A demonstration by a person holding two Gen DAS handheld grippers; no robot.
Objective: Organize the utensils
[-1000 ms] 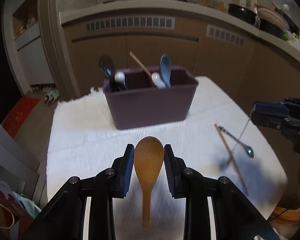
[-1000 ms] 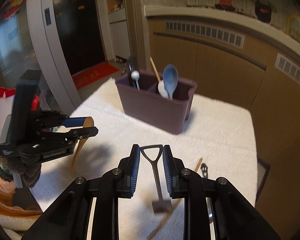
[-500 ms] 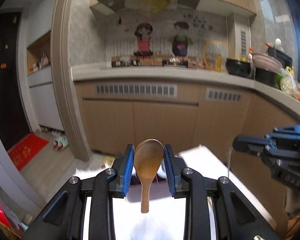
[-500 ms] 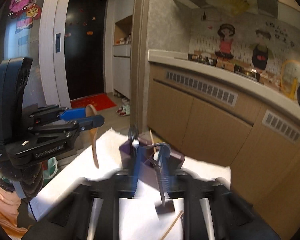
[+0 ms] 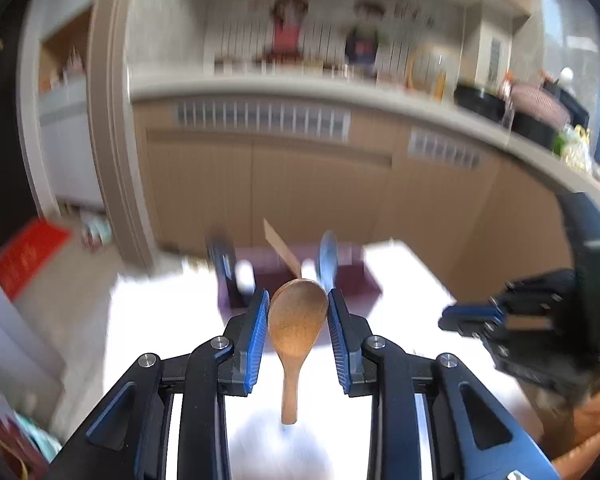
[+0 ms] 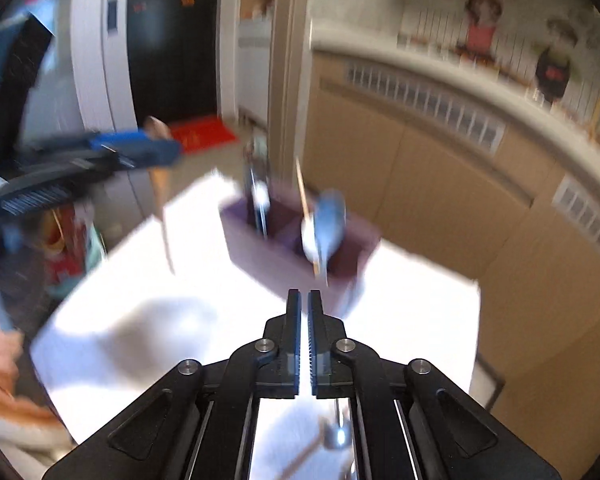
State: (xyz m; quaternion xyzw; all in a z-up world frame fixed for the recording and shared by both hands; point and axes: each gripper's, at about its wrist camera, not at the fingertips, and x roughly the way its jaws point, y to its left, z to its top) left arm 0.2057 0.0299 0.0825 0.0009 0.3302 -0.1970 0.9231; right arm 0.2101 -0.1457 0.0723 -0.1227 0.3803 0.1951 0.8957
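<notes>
The left gripper points downward over the white-clothed worktop, clamping the brown wooden rice spoon by its bowl, handle hanging. Beyond, near the far edge, the dark purple plastic utensil box holds a blue spoon and other utensils. The right gripper is nearly closed, its jaws having just opened slightly; whether it grips anything I cannot tell.
</notes>
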